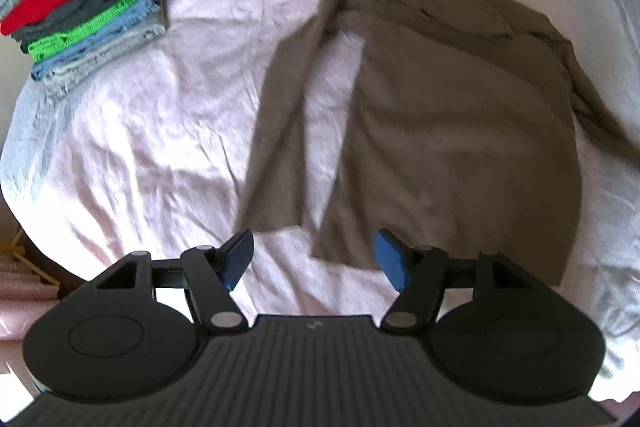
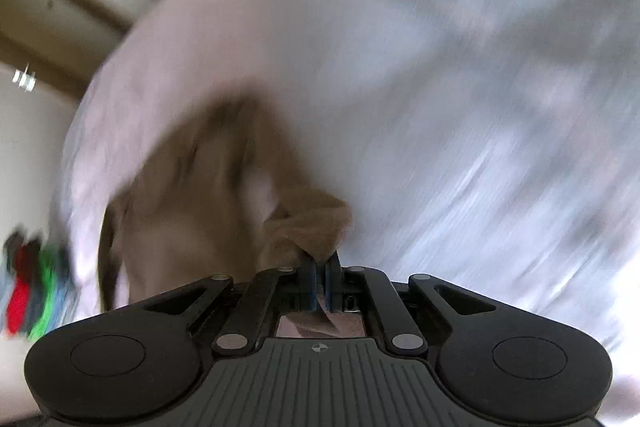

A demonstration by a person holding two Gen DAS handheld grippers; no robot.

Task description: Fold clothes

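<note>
A brown long-sleeved knit garment (image 1: pixel 452 115) lies spread on the pale pink wrinkled sheet of the bed (image 1: pixel 140 131), its body flat near the bed's middle and its collar end toward the far edge, so that its long axis runs from the near edge of the bed to the far one. One sleeve lies alongside the body on the side facing the stack, parted from it by a narrow wedge of bare sheet; the opposite sleeve is bunched and trails off toward the other side of the bed. The left hand-held gripper (image 1: pixel 316 259) hovers just short of the garment's hem, its blue-padded jaws wide apart and holding nothing, with the hem corner directly ahead of it and the near sleeve's cuff just beside. The right hand-held gripper (image 2: pixel 320 281) has its jaws pressed together on a gathered fold of the same brown fabric (image 2: pixel 308 223); its view is heavily blurred, but the cloth appears to rise from the bed to the pinch, which looks like the bunched sleeve side. Judging by this, the coming fold turns on the right side being carried across the body's long axis. A stack of folded clothes in red, grey, green and blue (image 1: pixel 88 11) sits at the far corner of the bed, well apart from the garment.
</note>
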